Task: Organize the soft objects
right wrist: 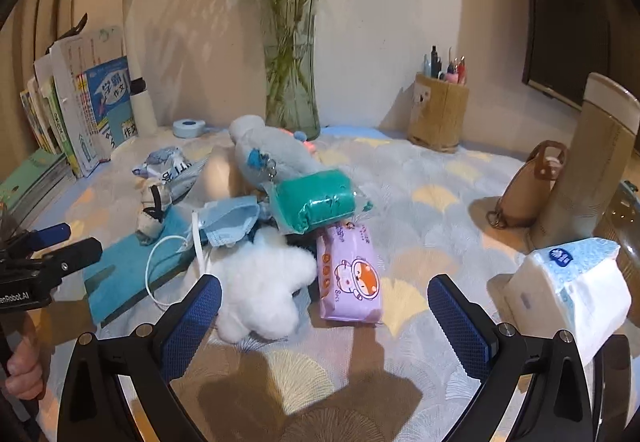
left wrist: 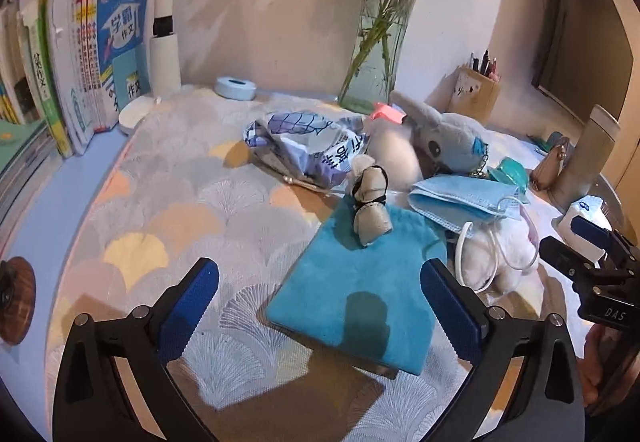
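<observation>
A pile of soft things lies mid-table. A teal cloth pouch [left wrist: 360, 294] lies flat with a small beige rolled item [left wrist: 370, 202] on it. Behind are a blue face mask [left wrist: 460, 198], a grey plush toy [left wrist: 452, 138], a white plush toy [right wrist: 260, 286], a crumpled printed bag [left wrist: 304, 146], a green packet [right wrist: 316, 198] and a purple wipes pack [right wrist: 350, 276]. My left gripper [left wrist: 320, 306] is open, just over the pouch's near edge. My right gripper [right wrist: 324, 318] is open, above the table in front of the white plush and wipes.
A glass vase with flowers [right wrist: 292, 82] stands at the back, with books [left wrist: 80, 82] and a lamp base [left wrist: 164, 58] on the left. A pen holder [right wrist: 440, 114], a beige bottle [right wrist: 592, 162], a small brown bag [right wrist: 524, 190] and a tissue pack [right wrist: 572, 290] stand on the right.
</observation>
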`<state>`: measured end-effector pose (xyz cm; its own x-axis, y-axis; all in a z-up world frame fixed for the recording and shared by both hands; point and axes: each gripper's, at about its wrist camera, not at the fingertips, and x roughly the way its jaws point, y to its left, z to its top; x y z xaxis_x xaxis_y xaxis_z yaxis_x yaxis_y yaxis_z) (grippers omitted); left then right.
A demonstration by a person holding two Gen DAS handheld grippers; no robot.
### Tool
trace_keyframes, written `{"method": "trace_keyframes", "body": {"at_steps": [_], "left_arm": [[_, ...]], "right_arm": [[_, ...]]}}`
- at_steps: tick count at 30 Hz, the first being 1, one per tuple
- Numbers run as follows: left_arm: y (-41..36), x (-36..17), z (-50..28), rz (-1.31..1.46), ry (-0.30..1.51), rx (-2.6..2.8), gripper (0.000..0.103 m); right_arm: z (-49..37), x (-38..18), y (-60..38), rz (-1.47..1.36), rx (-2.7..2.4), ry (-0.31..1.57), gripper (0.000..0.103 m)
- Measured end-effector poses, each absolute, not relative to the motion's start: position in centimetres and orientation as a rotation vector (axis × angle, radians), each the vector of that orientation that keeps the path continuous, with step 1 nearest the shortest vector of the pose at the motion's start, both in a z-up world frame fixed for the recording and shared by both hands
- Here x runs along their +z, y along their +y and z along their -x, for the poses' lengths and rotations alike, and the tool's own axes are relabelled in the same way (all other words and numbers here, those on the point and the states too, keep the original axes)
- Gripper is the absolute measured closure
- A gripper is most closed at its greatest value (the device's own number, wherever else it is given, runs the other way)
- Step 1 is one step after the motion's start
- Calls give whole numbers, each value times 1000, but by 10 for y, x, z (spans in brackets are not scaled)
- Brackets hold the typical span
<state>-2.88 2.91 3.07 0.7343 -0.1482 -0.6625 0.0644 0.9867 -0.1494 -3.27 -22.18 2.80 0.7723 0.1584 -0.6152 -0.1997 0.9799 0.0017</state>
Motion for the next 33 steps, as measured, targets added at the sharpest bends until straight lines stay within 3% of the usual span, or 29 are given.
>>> {"method": "trace_keyframes", "body": {"at_steps": [33], "left_arm": [[20, 33, 37, 68, 692, -94, 2]], "right_arm": [[25, 26, -235, -14, 195, 727, 0]]}}
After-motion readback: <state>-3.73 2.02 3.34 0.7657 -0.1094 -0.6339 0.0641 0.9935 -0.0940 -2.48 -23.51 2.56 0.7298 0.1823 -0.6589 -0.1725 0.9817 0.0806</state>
